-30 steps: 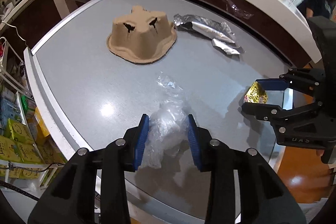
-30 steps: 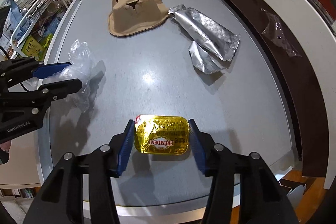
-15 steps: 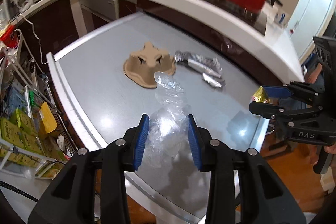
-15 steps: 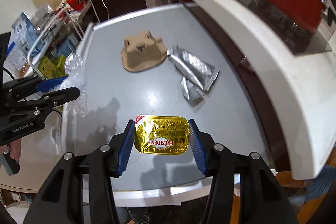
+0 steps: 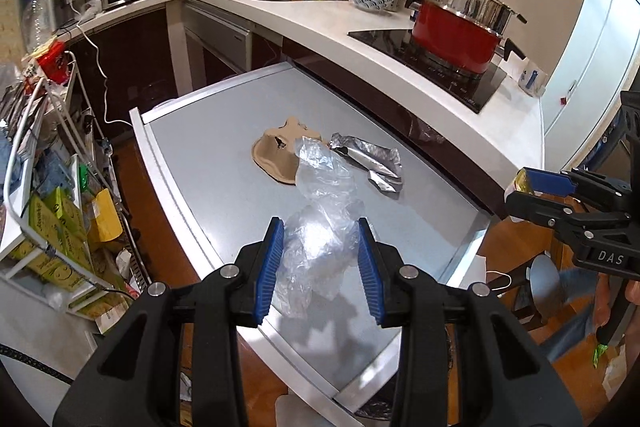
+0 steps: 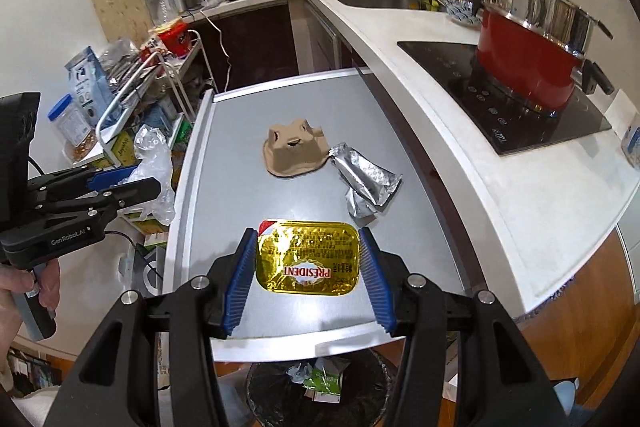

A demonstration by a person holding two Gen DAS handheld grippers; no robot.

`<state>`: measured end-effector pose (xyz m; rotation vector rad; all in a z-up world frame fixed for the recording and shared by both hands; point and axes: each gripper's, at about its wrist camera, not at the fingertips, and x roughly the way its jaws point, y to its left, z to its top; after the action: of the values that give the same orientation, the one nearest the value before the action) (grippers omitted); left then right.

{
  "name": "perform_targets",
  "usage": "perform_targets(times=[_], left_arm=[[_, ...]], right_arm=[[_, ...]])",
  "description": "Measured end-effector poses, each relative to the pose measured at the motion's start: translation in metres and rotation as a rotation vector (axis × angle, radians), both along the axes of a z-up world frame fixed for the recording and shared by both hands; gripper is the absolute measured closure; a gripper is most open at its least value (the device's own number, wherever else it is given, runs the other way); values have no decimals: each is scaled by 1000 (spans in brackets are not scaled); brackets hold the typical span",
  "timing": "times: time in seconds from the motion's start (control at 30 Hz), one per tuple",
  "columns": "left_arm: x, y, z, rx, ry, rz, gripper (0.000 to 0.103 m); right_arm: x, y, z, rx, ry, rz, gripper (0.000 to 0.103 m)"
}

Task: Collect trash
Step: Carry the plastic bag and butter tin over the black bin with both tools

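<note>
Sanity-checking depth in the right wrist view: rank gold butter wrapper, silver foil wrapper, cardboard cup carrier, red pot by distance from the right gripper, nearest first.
1. Gold butter wrapper: clamped in the right gripper.
2. Silver foil wrapper: on the table, ahead and right.
3. Cardboard cup carrier: just beyond the foil, slightly left.
4. Red pot: on the hob, far right.

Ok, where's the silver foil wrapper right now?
In the right wrist view the silver foil wrapper lies on the grey table, just right of the cardboard cup carrier and beyond the gold butter packet that the right gripper holds.
</note>
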<state>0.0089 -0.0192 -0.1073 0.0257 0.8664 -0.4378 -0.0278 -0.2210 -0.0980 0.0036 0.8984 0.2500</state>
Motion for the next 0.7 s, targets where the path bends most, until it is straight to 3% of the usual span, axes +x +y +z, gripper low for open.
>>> perform_targets(times=[0.43,0.7], left_arm=[[-63,-11,9,-3,-15,-18,65],[-108,-30,-11,36,33,-68,65]], right_arm=[[-56,-15,13,27,1,46,53],[-97,-22,-17,11,98,60,53]])
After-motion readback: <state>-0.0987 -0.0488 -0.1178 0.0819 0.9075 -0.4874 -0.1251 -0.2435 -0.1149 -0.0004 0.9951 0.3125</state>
